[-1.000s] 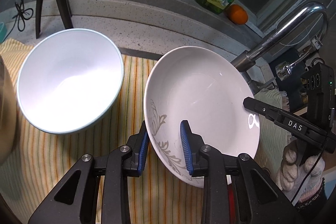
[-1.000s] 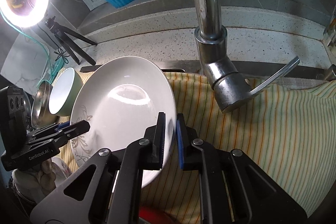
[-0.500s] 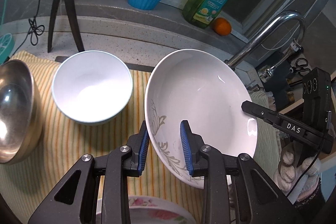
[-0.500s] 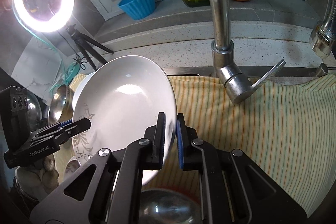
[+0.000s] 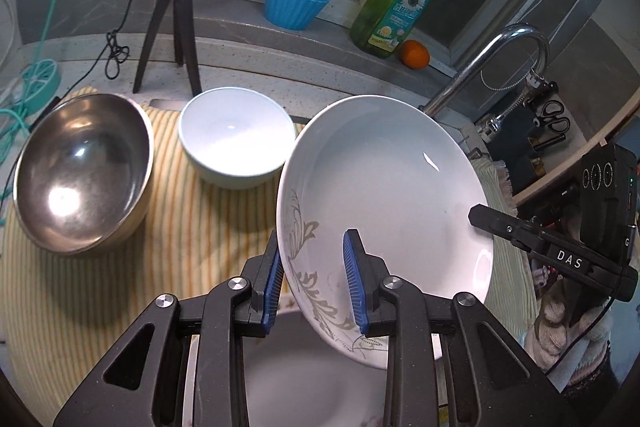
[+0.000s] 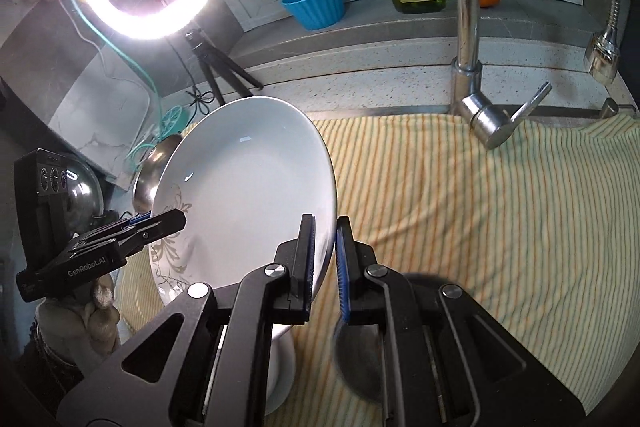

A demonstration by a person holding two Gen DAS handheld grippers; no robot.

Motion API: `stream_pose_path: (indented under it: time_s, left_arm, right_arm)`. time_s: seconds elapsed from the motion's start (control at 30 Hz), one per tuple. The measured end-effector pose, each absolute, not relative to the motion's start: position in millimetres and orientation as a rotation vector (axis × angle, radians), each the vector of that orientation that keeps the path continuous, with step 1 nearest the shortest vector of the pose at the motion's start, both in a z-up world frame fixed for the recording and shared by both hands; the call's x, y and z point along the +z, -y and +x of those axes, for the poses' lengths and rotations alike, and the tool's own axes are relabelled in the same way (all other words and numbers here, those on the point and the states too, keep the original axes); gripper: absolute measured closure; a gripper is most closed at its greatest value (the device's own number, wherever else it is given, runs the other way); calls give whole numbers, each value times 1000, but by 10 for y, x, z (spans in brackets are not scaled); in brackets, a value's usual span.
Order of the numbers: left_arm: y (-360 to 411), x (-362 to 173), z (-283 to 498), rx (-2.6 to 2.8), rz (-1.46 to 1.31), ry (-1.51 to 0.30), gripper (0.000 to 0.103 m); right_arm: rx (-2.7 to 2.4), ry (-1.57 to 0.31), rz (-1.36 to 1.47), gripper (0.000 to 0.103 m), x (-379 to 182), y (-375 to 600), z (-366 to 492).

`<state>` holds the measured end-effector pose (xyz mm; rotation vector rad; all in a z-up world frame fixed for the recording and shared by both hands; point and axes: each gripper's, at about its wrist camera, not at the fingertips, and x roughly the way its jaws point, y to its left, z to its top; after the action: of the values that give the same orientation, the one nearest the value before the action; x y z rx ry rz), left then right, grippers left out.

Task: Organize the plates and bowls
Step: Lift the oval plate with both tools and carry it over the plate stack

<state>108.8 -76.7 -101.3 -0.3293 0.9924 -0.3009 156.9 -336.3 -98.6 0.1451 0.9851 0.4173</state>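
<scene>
Jaws of the left gripper [image 5: 314,281] straddle the patterned rim of the white plate [image 5: 384,203], one finger on each face, with a gap on the inner side; right gripper [image 6: 325,259] jaws are pinched on the opposite rim. Plate is tilted, held above the striped cloth [image 5: 200,227] on the counter. Steel bowl [image 5: 80,171] and white bowl [image 5: 236,143] (both empty) rest on the cloth.

Plate [image 5: 384,195]: white, shallow, grey leaf pattern on its rim; tilted on edge, lifted above the striped cloth [image 5: 192,227].
White bowl [image 5: 236,139]: upright on the cloth, beyond the plate's left rim.
Steel bowl [image 5: 80,171]: upright, left of the white bowl, apart from it.
</scene>
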Motion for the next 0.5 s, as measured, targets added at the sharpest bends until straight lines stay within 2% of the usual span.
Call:
stream_pose_path:
  time_s: [0.5]
  left_arm:
    - [457,-1190,622,-314,-340,-1047,76]
  right_arm:
    - [418,-1050,167,93,-1228,3038,779]
